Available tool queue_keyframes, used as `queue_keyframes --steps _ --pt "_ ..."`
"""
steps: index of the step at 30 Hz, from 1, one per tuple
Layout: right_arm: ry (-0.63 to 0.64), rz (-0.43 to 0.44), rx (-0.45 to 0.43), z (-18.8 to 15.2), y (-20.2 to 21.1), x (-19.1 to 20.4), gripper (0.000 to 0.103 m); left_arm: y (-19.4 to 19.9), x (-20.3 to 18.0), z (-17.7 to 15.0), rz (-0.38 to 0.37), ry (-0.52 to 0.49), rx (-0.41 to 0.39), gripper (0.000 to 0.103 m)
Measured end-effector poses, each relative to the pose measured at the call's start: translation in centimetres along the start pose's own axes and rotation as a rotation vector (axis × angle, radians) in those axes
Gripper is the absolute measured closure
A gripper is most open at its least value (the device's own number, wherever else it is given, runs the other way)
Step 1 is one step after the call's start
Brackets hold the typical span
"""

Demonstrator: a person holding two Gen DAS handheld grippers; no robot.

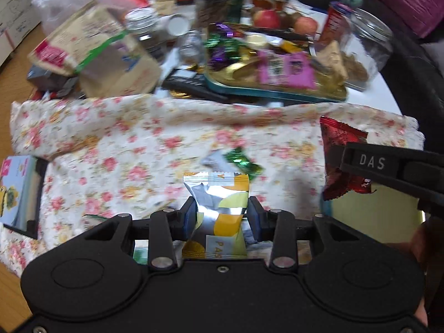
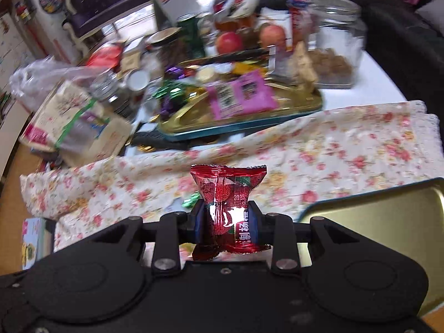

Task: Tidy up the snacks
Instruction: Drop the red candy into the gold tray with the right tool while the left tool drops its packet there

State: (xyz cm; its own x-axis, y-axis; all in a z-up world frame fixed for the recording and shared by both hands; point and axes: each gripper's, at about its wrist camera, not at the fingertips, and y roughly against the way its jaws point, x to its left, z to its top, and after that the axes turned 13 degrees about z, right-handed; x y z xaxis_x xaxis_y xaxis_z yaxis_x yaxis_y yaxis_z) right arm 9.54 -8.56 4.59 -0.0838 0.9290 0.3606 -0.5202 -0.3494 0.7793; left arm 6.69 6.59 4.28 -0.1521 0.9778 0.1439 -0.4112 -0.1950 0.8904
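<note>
My left gripper [image 1: 220, 215] is shut on a silver, yellow and orange snack packet [image 1: 219, 202], held above the floral cloth [image 1: 125, 144]. My right gripper [image 2: 226, 220] is shut on a red foil snack packet [image 2: 229, 194]; the same red packet [image 1: 340, 149] and a right finger [image 1: 388, 169] show at the right of the left wrist view. A green-wrapped candy [image 1: 244, 161] and a grey packet [image 1: 215, 159] lie on the cloth ahead. An empty gold tin lid [image 2: 383, 216] lies at the right under the right gripper.
A gold tray [image 1: 277, 83] holding candies and a pink packet [image 1: 285, 69] stands behind the cloth. Beyond it are apples [image 1: 266, 18], jars, a green can [image 2: 191, 36], a paper bag [image 1: 94, 52] and a plastic jar [image 2: 335, 38]. A blue box [image 1: 19, 191] lies at the left.
</note>
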Motion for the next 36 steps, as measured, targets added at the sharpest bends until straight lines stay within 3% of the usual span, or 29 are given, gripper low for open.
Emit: queue_keyframes --steps 7,11,16,23,36 --pt "-0.146 -0.170 -0.052 0.3 4.4 -9.3 0.070 0.2 -7.8 -0.9 -0.034 -0.116 0.015 0.056" --pt "-0.213 -0.258 -0.054 -0.2 5.9 -13.7 0.070 0.2 -11.9 -1.9 -0.091 -0.166 0.057 0.056" --pt "-0.260 -0.294 -0.048 -1.0 7.0 -17.2 0.070 0.9 -15.5 -3.3 -0.114 -0.248 0.043 0.055" --pt "-0.273 -0.314 -0.023 -0.9 6.7 -18.2 0.068 1.2 -17.3 -3.8 -0.099 -0.291 0.028 0.052" --pt "-0.225 -0.299 -0.028 -0.2 6.8 -15.5 0.068 1.8 -14.3 -2.7 -0.052 -0.230 -0.007 0.052"
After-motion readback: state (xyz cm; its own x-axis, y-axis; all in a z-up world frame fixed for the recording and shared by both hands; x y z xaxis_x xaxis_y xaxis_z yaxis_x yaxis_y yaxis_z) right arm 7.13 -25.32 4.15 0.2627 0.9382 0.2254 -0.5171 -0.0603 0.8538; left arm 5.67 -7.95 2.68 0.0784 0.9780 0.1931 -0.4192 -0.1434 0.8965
